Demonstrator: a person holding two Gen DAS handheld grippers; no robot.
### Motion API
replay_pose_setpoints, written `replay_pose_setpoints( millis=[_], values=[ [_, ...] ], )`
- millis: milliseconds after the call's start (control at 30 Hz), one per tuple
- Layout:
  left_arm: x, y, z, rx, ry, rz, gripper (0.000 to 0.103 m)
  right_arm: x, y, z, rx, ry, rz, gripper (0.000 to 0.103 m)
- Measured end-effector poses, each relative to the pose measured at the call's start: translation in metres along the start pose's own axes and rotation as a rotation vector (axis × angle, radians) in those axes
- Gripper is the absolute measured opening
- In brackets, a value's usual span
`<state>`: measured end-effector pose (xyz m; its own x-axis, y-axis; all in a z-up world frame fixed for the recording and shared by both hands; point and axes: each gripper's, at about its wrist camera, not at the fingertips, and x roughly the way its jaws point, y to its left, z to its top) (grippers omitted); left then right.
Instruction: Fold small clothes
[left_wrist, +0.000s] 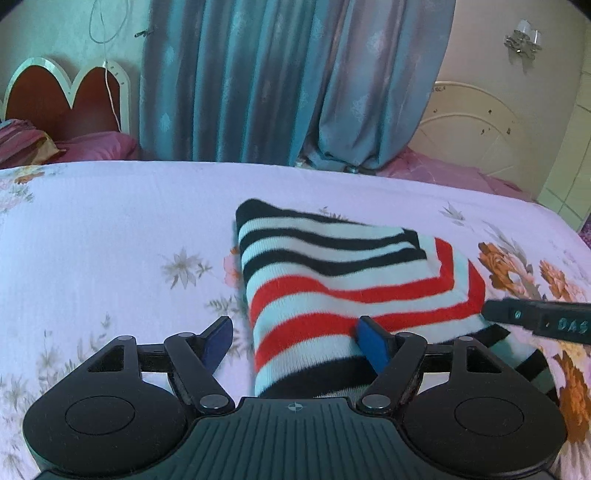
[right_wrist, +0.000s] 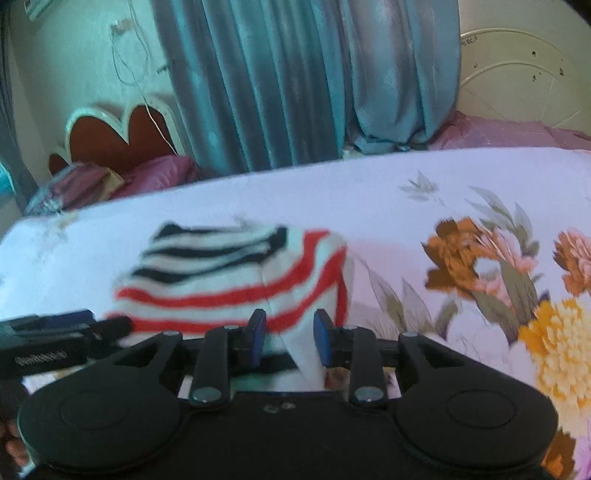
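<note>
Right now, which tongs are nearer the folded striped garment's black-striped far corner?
Left. The left tongs sit open at the striped garment's near left edge, below that corner. The right tongs straddle its near right edge.

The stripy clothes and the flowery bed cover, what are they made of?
The stripy garment looks like soft knitted yarn, maybe cotton or acrylic: fine ribbing shows and its surface is matte and fuzzy. The flowery bed cover looks like thin woven cloth with a printed pattern; faint ribbed texture, no shine.
</note>
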<state>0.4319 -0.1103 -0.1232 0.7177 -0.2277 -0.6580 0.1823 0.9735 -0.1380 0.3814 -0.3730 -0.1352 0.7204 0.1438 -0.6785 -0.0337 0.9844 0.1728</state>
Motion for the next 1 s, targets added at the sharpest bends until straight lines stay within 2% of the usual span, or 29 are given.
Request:
replay_pose_setpoints(
  millis=[33, 100, 167, 233, 333, 400, 467, 500, 533, 567, 667, 767, 1000],
  values=[
    [0.002, 0.000, -0.002, 0.005, 0.003, 0.002, 0.073, 0.003, -0.001, -0.003, -0.001, 0.013, -0.017, 0.022],
    [0.003, -0.002, -0.004, 0.014, 0.000, 0.007, 0.073, 0.009, -0.009, -0.009, 0.036, 0.042, -0.005, 0.022],
    [0.001, -0.005, -0.008, 0.035, -0.016, 0.017, 0.073, 0.007, -0.013, -0.012, 0.064, 0.043, 0.000, 0.021],
    [0.006, -0.003, -0.013, 0.021, -0.012, 0.013, 0.073, 0.011, -0.014, -0.019, 0.037, 0.041, -0.034, 0.020],
    [0.013, -0.008, -0.018, 0.020, -0.020, 0.030, 0.073, 0.021, -0.024, -0.020, 0.119, 0.031, -0.047, 0.020],
    [0.011, -0.013, -0.015, 0.039, -0.017, 0.047, 0.073, 0.019, -0.017, -0.018, 0.078, 0.036, -0.071, 0.020],
    [0.001, -0.011, -0.014, 0.037, -0.027, 0.042, 0.073, 0.009, -0.016, -0.016, 0.088, 0.037, -0.055, 0.021],
    [-0.006, -0.009, -0.014, 0.031, -0.033, 0.035, 0.073, 0.000, -0.018, -0.015, 0.105, 0.031, -0.032, 0.024],
    [-0.013, -0.007, -0.016, 0.025, -0.041, 0.028, 0.073, -0.009, -0.019, -0.016, 0.117, 0.026, -0.012, 0.033],
    [-0.020, -0.006, -0.017, 0.026, -0.046, 0.021, 0.073, -0.016, -0.019, -0.018, 0.124, 0.026, 0.012, 0.037],
    [-0.039, -0.004, -0.025, 0.054, -0.052, 0.013, 0.074, -0.034, -0.018, -0.028, 0.115, 0.034, 0.043, 0.029],
    [-0.050, 0.001, -0.035, 0.046, -0.012, 0.001, 0.074, -0.046, -0.020, -0.040, 0.141, 0.038, 0.058, 0.017],
    [-0.060, 0.002, -0.068, 0.065, 0.074, -0.054, 0.073, -0.055, -0.021, -0.071, 0.201, 0.095, 0.069, 0.014]
  ],
)
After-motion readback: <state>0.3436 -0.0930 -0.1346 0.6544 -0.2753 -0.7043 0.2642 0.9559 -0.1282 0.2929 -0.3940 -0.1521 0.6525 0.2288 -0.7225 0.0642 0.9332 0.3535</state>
